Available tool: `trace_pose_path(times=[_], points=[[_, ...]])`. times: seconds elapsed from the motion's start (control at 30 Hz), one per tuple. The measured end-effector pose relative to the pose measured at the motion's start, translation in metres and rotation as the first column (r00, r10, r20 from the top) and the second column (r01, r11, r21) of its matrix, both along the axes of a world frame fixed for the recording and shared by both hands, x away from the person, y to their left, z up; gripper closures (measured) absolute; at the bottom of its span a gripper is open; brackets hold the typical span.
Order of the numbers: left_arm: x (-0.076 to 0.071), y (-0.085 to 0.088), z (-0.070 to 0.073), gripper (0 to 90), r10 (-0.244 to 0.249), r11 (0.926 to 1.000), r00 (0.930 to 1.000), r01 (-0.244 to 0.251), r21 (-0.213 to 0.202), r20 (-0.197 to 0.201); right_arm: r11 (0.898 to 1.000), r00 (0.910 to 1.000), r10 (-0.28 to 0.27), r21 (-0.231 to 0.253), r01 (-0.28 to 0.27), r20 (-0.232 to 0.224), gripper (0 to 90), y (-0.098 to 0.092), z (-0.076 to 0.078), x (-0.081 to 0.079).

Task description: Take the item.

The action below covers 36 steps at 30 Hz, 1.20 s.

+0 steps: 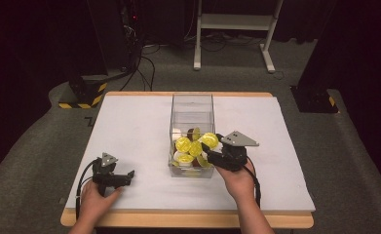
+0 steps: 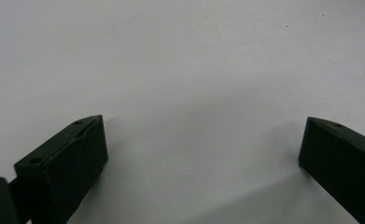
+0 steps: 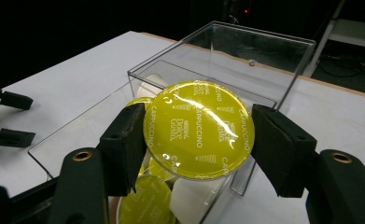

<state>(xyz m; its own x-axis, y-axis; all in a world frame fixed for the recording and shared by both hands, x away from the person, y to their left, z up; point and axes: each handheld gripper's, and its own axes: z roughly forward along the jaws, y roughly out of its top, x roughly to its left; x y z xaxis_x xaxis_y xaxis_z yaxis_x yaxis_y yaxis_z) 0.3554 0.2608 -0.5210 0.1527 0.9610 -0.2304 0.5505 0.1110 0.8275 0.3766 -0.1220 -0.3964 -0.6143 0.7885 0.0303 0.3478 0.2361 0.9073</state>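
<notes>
A clear plastic box (image 1: 192, 105) stands in the middle of the white table, its near half piled with coffee capsules (image 1: 184, 145) with yellow foil lids. My right gripper (image 1: 211, 146) is at the box's near right corner, shut on one yellow-lidded capsule (image 3: 199, 128) held just above the box's open top, lid facing the camera. The box's rim (image 3: 264, 35) and more capsules (image 3: 147, 200) lie below it. My left gripper (image 1: 129, 176) rests low over the bare table at the front left, jaws wide apart with nothing between them (image 2: 203, 149). It also appears far left in the right gripper view (image 3: 12, 119).
The far half of the box (image 1: 192, 117) holds no capsules. The white table top (image 1: 129, 131) stretches bare around the box. A white stand (image 1: 234, 29), cables and black equipment are on the floor beyond the table's far edge.
</notes>
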Motion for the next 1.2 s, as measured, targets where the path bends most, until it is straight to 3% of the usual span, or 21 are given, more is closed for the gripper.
trace_pose_path(times=[0.47,1.2], points=[[0.0,0.0,0.0,1.3,0.0,1.0,1.0,0.0,0.0,-0.002,0.998,0.9981,-0.061,0.013,0.061,0.006,38.2,-0.023,0.003,0.001],[0.0,0.0,0.0,1.3,0.0,1.0,1.0,0.0,0.0,-0.002,0.993,0.9929,-0.119,0.003,0.119,0.0,38.2,-0.043,-0.002,0.001]])
